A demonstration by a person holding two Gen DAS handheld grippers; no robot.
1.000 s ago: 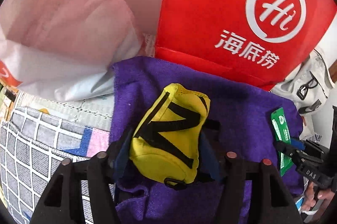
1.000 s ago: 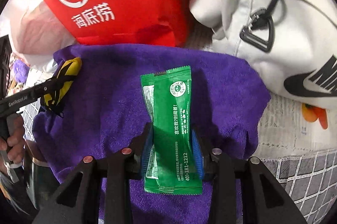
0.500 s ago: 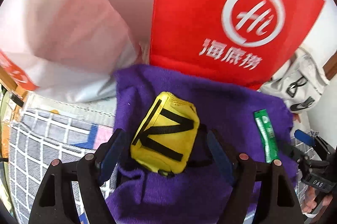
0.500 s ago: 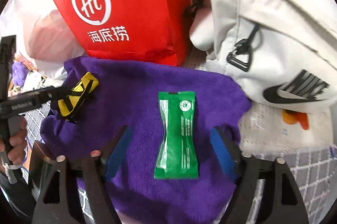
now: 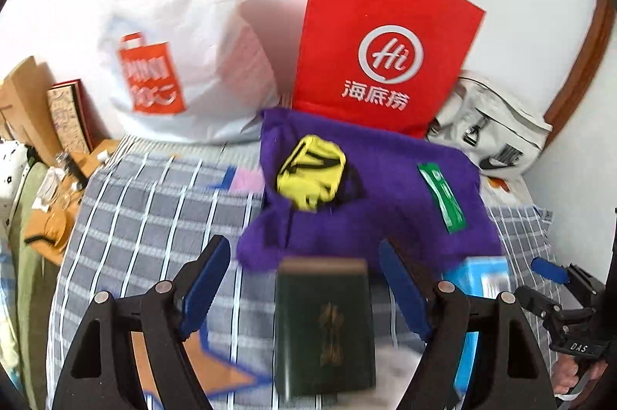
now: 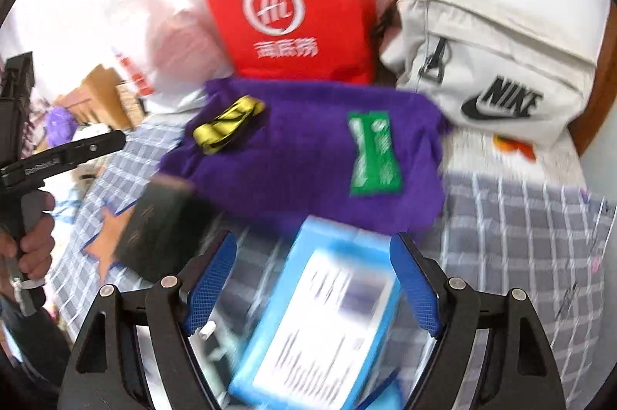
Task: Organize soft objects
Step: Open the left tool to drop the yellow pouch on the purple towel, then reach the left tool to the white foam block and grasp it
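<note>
A purple towel [image 5: 370, 213] [image 6: 300, 155] lies on the checked bed cover. On it rest a yellow pouch with black straps [image 5: 310, 175] [image 6: 227, 123] and a green packet [image 5: 443, 196] [image 6: 374, 153]. My left gripper [image 5: 304, 283] is open and empty, pulled back from the towel, with a dark green book [image 5: 326, 327] between its jaws' line of sight. My right gripper [image 6: 312, 283] is open and empty above a blue box [image 6: 324, 325].
A red paper bag [image 5: 385, 51] [image 6: 293, 1], a white plastic bag [image 5: 173, 36] and a white Nike bag [image 5: 489, 125] [image 6: 489, 63] stand behind the towel. The dark book [image 6: 158, 229] and blue box [image 5: 478, 279] lie in front of it. A cluttered side table [image 5: 50, 202] is left.
Both grippers opened, let go of the yellow pouch and the green packet on the towel, and drew back toward me. The book and blue box came into view.
</note>
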